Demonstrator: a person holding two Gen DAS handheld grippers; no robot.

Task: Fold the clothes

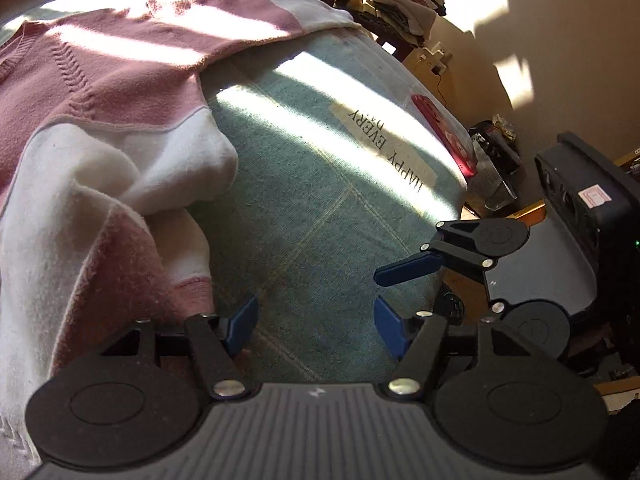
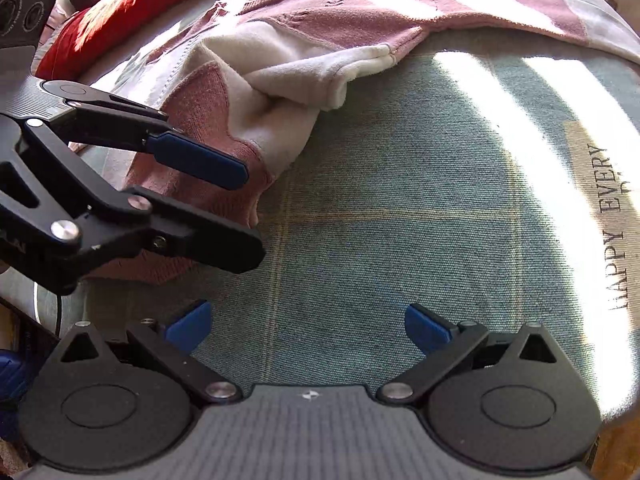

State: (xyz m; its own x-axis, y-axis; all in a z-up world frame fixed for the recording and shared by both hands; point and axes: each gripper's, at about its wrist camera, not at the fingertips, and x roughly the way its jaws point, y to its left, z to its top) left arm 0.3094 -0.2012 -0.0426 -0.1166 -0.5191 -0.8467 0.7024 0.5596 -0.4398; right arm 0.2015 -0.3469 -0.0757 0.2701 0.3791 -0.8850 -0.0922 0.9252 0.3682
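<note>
Pink-white sweater [image 1: 100,128] crumpled; both grippers [image 1: 316,320] [image 2: 308,326] seemingly empty.

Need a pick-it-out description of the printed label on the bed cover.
Start from the teal woven checked cover under both open tongs. Away from the pink-and-white knit sweater, near the cover's edge, lies a pale rectangular patch. It alone carries dark lettering: "HAPPY EVERY".

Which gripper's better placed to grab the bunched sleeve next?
Left. The left gripper is open beside the sweater sleeve cuff; the right gripper, also open, faces bare blanket.
</note>
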